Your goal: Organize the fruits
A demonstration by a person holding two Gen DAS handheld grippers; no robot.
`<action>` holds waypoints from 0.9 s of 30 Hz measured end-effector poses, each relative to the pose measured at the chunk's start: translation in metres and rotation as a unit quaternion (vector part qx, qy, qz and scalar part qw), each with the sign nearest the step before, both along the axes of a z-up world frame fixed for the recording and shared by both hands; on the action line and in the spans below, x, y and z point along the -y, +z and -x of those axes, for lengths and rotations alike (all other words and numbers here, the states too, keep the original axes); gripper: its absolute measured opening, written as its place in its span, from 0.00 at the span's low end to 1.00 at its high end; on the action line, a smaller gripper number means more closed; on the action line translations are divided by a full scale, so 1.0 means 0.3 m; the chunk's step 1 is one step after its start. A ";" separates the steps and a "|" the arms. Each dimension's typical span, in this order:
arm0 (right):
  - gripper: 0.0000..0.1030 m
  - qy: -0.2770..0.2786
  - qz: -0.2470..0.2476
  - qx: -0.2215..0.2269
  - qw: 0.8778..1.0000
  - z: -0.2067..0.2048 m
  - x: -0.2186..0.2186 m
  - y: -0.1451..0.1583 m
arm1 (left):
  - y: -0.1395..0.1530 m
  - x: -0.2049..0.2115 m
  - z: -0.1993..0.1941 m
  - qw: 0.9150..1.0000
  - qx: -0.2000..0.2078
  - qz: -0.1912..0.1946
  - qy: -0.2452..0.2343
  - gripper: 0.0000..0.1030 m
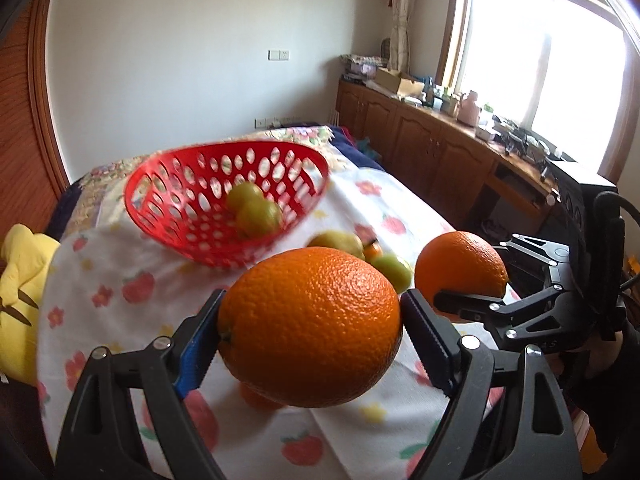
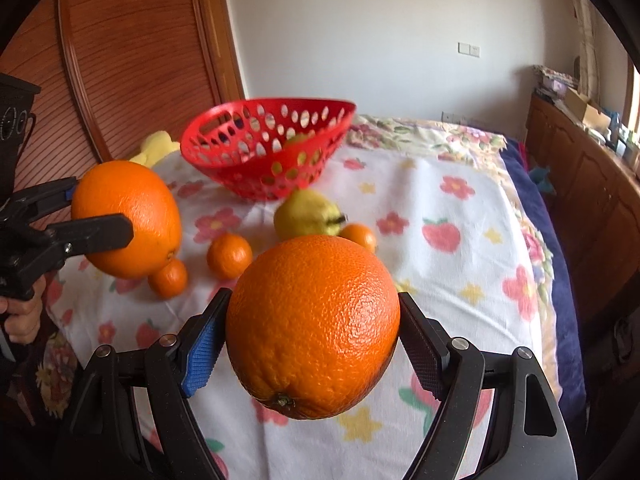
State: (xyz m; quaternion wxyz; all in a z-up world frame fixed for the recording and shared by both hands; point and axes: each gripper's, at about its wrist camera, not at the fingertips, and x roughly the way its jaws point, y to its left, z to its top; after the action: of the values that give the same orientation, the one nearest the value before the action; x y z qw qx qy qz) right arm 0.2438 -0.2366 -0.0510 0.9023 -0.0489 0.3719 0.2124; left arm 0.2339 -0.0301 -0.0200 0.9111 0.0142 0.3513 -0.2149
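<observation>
Both grippers are clamped on fruit and raised above the bed. Seen from its own camera, the left gripper [image 1: 310,336] pinches a large orange [image 1: 310,326] between its blue pad and its black ribbed pad, the fruit clear of the flowered cloth [image 1: 120,320] beneath it. Off to that view's right, the right gripper [image 1: 460,280] grips a second orange [image 1: 460,268] of like size, also held off the cloth. From the right wrist camera that second orange [image 2: 313,326] fills the gap between the pads, stem end turned downward, while the left gripper [image 2: 124,216] shows at the far left with its orange [image 2: 128,220] and part of a hand [image 2: 20,316] below it. A red basket [image 1: 172,196] with oval holes sits farther back on the cloth, tilted in both views, with two greenish round fruits [image 1: 256,210] inside it. Between basket and grippers, loose on the cloth, lie a yellow pear-like fruit [image 2: 304,214], three small tangerines [image 2: 229,255], and a small green fruit [image 1: 394,272] seen only in the left view. A yellow plush toy [image 1: 20,292] lies at the cloth's left edge. Wooden cabinets [image 1: 420,148] run under a bright window [image 1: 552,60].
</observation>
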 end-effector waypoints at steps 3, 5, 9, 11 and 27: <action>0.80 0.001 0.003 0.015 1.000 -0.029 -0.013 0.034 | 0.023 -0.027 -0.040 1.000 0.010 0.001 0.007 0.83; 0.80 0.002 -0.001 0.020 1.000 -0.051 -0.018 0.054 | 0.034 -0.046 -0.068 1.000 0.014 0.001 0.010 0.83; 0.80 0.006 0.000 0.033 0.999 -0.107 -0.038 0.096 | 0.048 -0.068 -0.124 1.000 0.022 -0.004 0.019 0.83; 0.80 0.011 -0.001 0.039 0.999 -0.131 -0.048 0.114 | 0.049 -0.075 -0.149 0.999 0.023 -0.005 0.024 0.83; 0.80 0.062 0.000 0.074 0.995 -0.343 -0.200 0.186 | 0.041 -0.142 -0.378 0.998 0.026 -0.004 0.054 0.83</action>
State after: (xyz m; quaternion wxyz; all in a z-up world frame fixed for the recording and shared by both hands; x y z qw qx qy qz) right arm 0.3466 -0.1766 0.0048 0.9125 -0.0874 0.3003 0.2636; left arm 0.3472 0.0124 -0.0076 0.9301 0.0049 0.3288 -0.1639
